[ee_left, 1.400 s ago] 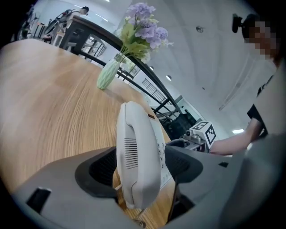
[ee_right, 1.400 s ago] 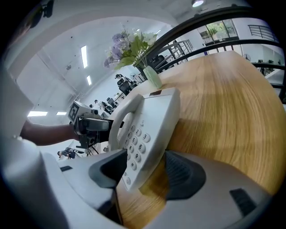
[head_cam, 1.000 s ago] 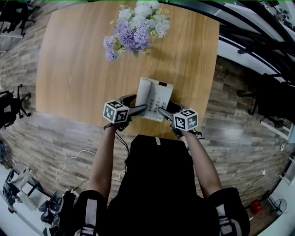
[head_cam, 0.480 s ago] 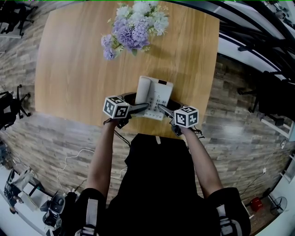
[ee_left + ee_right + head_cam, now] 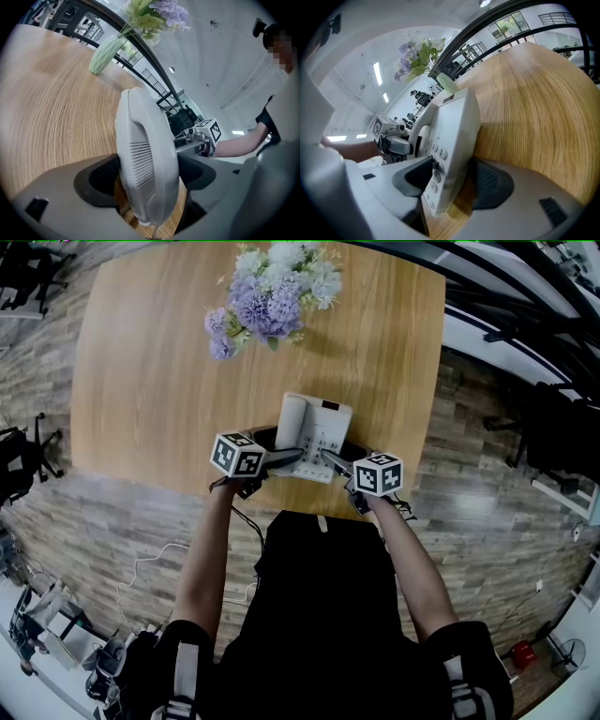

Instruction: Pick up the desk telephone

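1. A white desk phone (image 5: 314,435) sits on a wooden table (image 5: 150,381), close to the table's near edge and right in front of the person
2. The left gripper (image 5: 286,457) reaches in over the table's near edge. Its jaws are partway open, just wide enough to take the handset (image 5: 145,159), with a dark pad against each side of it
3. The right gripper (image 5: 333,462) reaches in over the same edge beside it. Its jaws are also part open and closed on the phone's keypad side, with one pad on the buttons and the other against the back of the body
4. The two grips probably come from either side because the phone is wide and the handset only rests in its cradle. Clamping the handset on one side and the body on the other should keep the two together and level as they rise
5. The phone is smooth pale plastic. The handset lies along its left side and shows a slotted grille, with number keys to its right and a small dark panel at the end farthest from the table's near edge. A thin cord leaves the handset's near end
6. I cannot tell whether the phone has left the table yet
7. Purple and white flowers (image 5: 272,296) stand in a pale green vase (image 5: 105,54) near the table's far edge, well apart from the phone
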Demonstrator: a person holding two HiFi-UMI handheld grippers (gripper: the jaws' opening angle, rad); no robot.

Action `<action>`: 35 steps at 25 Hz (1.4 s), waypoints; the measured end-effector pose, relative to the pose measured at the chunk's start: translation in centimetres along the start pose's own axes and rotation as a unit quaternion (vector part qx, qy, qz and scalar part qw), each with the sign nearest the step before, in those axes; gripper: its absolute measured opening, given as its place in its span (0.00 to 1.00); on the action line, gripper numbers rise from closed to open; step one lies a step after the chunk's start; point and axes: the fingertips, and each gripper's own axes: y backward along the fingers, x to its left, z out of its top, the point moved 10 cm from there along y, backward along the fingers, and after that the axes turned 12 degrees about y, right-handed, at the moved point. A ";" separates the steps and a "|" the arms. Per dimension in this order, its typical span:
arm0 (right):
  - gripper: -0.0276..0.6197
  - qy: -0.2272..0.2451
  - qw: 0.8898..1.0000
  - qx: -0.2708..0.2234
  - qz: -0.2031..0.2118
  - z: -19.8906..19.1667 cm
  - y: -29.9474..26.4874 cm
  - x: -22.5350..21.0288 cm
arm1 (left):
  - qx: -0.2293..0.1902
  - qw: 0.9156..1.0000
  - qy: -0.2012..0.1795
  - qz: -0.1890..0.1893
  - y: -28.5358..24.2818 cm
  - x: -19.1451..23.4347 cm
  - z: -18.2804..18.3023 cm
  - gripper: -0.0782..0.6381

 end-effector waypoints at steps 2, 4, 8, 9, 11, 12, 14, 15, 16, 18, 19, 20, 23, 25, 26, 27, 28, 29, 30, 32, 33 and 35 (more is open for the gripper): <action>0.46 -0.001 1.000 -0.003 -0.002 -0.1 0.1 0.1 | 0.000 1.000 0.003 0.000 0.0 -0.1 -0.1 0.63; 0.45 -0.004 1.000 -0.007 -0.002 -0.2 0.0 0.1 | -0.002 1.000 0.007 0.000 0.0 -0.1 -0.1 0.63; 0.44 -0.016 1.000 -0.012 -0.004 -0.3 -0.2 0.1 | -0.009 1.000 0.015 0.002 0.1 0.1 -0.2 0.63; 0.44 -0.019 1.000 -0.012 -0.006 -0.3 -0.1 0.2 | -0.011 1.000 0.017 0.003 0.1 0.1 -0.2 0.63; 0.44 -0.025 1.000 -0.012 -0.010 -0.3 0.0 0.1 | -0.014 1.000 0.019 0.004 0.0 0.1 -0.2 0.63; 0.44 -0.028 0.999 -0.012 -0.011 -0.3 0.0 0.1 | -0.013 1.000 0.020 0.004 0.0 0.0 -0.2 0.63; 0.44 -0.031 0.999 -0.012 -0.012 -0.3 0.0 0.2 | -0.012 1.000 0.022 0.006 0.1 0.0 -0.2 0.63; 0.44 -0.033 0.999 -0.012 -0.013 -0.3 0.0 0.2 | -0.012 1.000 0.022 0.006 0.1 0.0 -0.2 0.63; 0.44 -0.035 0.999 -0.012 -0.014 -0.2 0.0 0.2 | -0.013 1.000 0.022 0.006 0.1 0.0 -0.2 0.63; 0.44 -0.039 0.999 -0.013 -0.016 -0.3 0.0 0.4 | -0.014 1.000 0.025 0.006 0.1 0.0 -0.2 0.63; 0.44 -0.042 0.999 -0.015 -0.017 -0.3 0.0 0.4 | -0.015 1.000 0.027 0.005 0.2 -0.1 -0.2 0.63; 0.44 -0.043 0.999 -0.018 -0.017 -0.3 0.1 0.5 | -0.017 0.999 0.029 0.004 0.3 -0.2 -0.2 0.63; 0.43 -0.041 0.999 -0.020 -0.018 -0.2 0.5 0.8 | -0.021 0.999 0.029 0.002 0.4 -0.4 -0.3 0.63; 0.43 -0.036 0.999 -0.020 -0.019 0.0 0.7 1.0 | -0.025 0.999 0.029 0.001 0.6 -0.7 -0.3 0.63; 0.43 -0.034 0.999 -0.020 -0.019 0.2 0.7 1.0 | -0.027 0.999 0.030 0.000 0.7 -0.8 -0.3 0.63; 0.43 -0.031 0.999 -0.021 -0.020 0.3 0.8 1.1 | -0.029 0.999 0.030 0.000 0.8 -0.8 -0.3 0.63; 0.43 -0.029 0.999 -0.021 -0.020 0.4 0.8 1.2 | -0.031 0.999 0.029 0.000 0.9 -0.9 -0.3 0.63; 0.43 -0.026 0.999 -0.021 -0.019 0.5 0.8 1.3 | -0.033 0.999 0.028 0.001 1.1 -1.0 -0.3 0.63; 0.43 -0.024 0.999 -0.020 -0.019 0.6 0.9 1.5 | -0.034 0.999 0.025 0.002 1.3 -1.2 -0.3 0.63; 0.43 -0.020 0.999 -0.020 -0.018 0.7 1.0 1.9 | -0.035 0.999 0.021 0.005 1.7 -1.5 -0.4 0.63; 0.43 -0.019 0.999 -0.020 -0.017 0.8 1.1 2.1 | -0.036 0.999 0.019 0.006 1.9 -1.7 -0.4 0.63; 0.43 -0.017 1.000 -0.021 -0.015 0.9 1.2 2.6 | -0.041 0.999 0.018 0.007 2.4 -2.0 -0.6 0.63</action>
